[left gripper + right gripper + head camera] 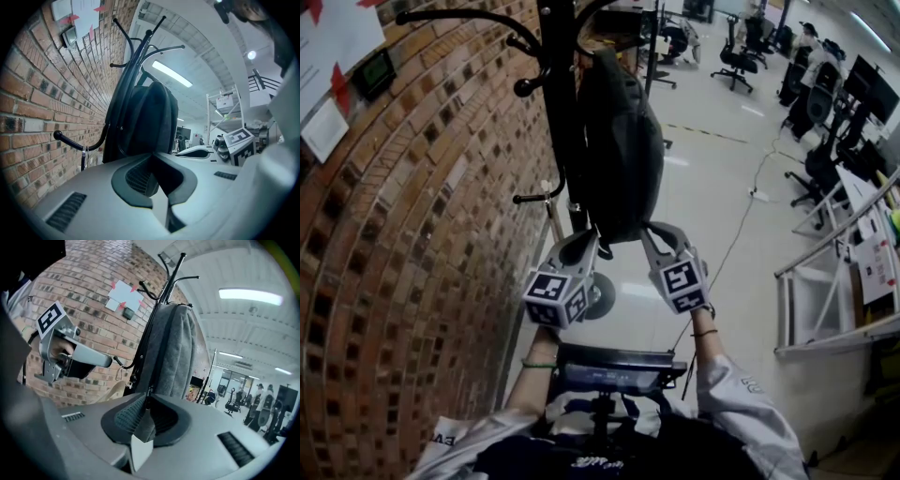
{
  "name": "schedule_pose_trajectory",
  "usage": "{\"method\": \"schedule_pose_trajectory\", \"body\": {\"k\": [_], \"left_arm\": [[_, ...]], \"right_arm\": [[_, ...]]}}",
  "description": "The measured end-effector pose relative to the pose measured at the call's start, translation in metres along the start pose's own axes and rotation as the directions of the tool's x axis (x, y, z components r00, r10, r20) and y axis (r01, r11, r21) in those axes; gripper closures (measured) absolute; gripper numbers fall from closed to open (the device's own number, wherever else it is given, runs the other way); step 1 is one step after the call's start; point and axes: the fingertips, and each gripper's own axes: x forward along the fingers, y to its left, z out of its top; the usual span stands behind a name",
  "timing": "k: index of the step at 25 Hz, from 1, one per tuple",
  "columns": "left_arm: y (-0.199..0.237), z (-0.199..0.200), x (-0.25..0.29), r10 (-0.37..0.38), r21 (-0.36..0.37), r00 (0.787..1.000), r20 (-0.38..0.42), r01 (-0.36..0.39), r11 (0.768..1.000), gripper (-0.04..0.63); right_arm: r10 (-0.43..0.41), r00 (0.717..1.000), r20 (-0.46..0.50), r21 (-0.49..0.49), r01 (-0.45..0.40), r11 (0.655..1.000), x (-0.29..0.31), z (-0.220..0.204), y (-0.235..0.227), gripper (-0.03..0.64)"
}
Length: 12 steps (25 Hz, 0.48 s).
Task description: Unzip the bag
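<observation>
- Grey fabric covers the backpack (623, 141), which hangs by its top from a black coat stand (558, 94) just beside the brick wall (422, 216). Its bottom swings free above the floor.
- Hanging like that, it would probably sway and lift under any tug, which seems to be why both grippers work at its lower end.
- The left gripper (589, 242) points level at the bottom left corner. Its jaws stand nearly together with dark bag material at their tips, apparently pinching the lower edge. This looks like a bracing hold that keeps the fabric taut while the other hand works the zip.
- The right gripper (146, 411) comes in at the bottom right, tilted a little downward. Its jaws are drawn narrow, and the small dark zip pull (148, 394) drops straight in between the ribbed pads, which seem to clamp it.
- In the right gripper view the zip (152, 357) shows as a dark seam climbing the side, between the lighter grey panel and the darker back.
- That seam looks shut along the whole stretch in view, so the unzipping has probably barely begun.
- The body is full and rounded, soft-sided, and darker in shade in the head view.
</observation>
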Motion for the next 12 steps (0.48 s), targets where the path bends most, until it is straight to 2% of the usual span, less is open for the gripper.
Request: {"method": "schedule_pose_trajectory", "body": {"k": [7, 12], "left_arm": [[0.002, -0.006, -0.002, 0.005, -0.010, 1.000, -0.012, -0.005, 1.000, 0.588], [0.002, -0.003, -0.005, 0.021, -0.019, 1.000, -0.019, -0.021, 1.000, 0.588]], "right_arm": [[-0.033, 0.998, 0.061, 0.184, 0.021, 0.983, -0.015, 0.008, 0.001, 0.590], [-0.030, 0.993, 0.112, 0.244, 0.002, 0.970, -0.027, 0.024, 0.006, 0.586]]}}
